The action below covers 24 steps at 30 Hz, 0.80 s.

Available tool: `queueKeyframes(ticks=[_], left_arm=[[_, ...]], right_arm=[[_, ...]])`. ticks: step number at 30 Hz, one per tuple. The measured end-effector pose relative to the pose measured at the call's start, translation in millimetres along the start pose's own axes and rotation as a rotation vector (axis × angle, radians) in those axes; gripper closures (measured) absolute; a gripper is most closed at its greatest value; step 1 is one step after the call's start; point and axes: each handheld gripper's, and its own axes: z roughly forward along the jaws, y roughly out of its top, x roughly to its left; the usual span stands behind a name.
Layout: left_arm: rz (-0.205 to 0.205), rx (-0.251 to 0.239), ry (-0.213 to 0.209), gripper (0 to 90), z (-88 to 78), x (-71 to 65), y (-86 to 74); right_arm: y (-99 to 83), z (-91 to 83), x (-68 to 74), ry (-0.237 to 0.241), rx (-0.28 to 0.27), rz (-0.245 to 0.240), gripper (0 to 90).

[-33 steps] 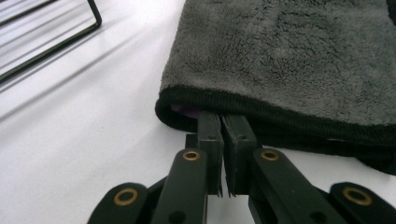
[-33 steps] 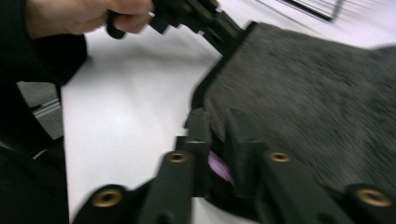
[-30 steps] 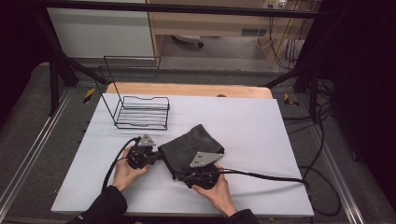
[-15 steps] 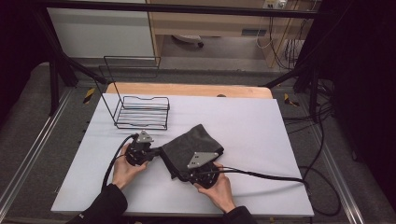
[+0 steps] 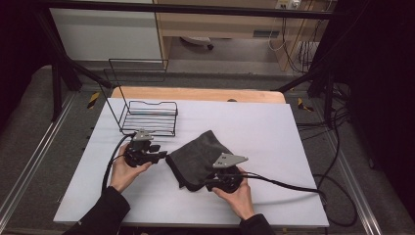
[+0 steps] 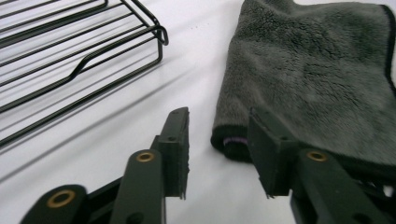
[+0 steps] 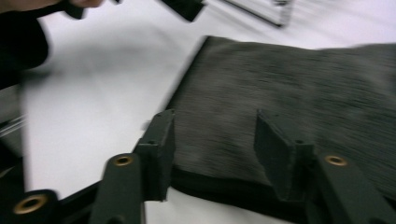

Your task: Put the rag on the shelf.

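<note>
A dark grey folded towel (image 5: 200, 156) lies on the white table (image 5: 264, 132), near the front middle. My left gripper (image 5: 159, 155) is open just left of the towel; in the left gripper view its jaws straddle the towel's folded corner (image 6: 233, 140) without closing on it. My right gripper (image 5: 208, 183) is open at the towel's near edge; in the right gripper view the towel (image 7: 289, 98) lies flat between and beyond the jaws, and the picture is blurred by motion.
A black wire rack (image 5: 147, 115) stands at the back left of the table, close behind my left gripper, and appears as the wire rack (image 6: 74, 56) in the left gripper view. Cables (image 5: 293, 188) trail off to the right. A wooden board (image 5: 195, 93) edges the far side.
The towel has shifted slightly to the right and toward the front. My right gripper has moved right along the near edge, and my left gripper now sits at the towel's left corner.
</note>
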Motion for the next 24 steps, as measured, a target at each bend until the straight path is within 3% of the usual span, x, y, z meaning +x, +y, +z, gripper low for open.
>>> queueKeyframes(ticks=[3, 6, 11, 13, 14, 15, 17, 22, 24], left_arm=[[-0.034, 0.032, -0.042, 55.7, 19.0, 1.4, 5.3], [-0.046, 0.061, -0.050, 56.8, 28.0, 2.7, 4.3], [-0.030, 0.121, -0.088, 62.2, 36.3, 5.2, 0.4], [-0.017, 0.126, -0.095, 64.0, 37.0, 3.7, 0.5], [-0.011, 0.129, -0.093, 65.6, 37.4, 2.6, 0.5], [-0.007, 0.131, -0.091, 65.6, 37.7, 1.7, 0.4], [0.001, 0.138, -0.091, 70.4, 37.9, 0.1, 0.4], [-0.013, 0.154, -0.098, 80.4, 36.1, -2.5, 1.7], [-0.020, 0.152, -0.096, 82.0, 35.7, -3.3, 1.9]], right_arm=[[-5.2, -8.1, -16.5, -0.107, -0.011, 0.059, 44.1], [-10.2, -16.8, -37.9, -0.226, -0.020, 0.112, 44.1], [-11.9, -22.2, -67.3, -0.328, -0.026, 0.180, 48.1], [-12.2, -20.5, -70.5, -0.339, -0.012, 0.183, 48.6], [-14.2, -13.5, -78.5, -0.332, 0.025, 0.207, 50.9], [-14.2, -13.5, -78.5, -0.332, 0.025, 0.207, 50.9], [-19.0, -5.0, -84.2, -0.310, 0.076, 0.217, 52.1], [-25.0, -2.9, -88.3, -0.236, 0.076, 0.300, 62.2], [-24.6, -3.0, -88.5, -0.220, 0.076, 0.302, 70.8]])
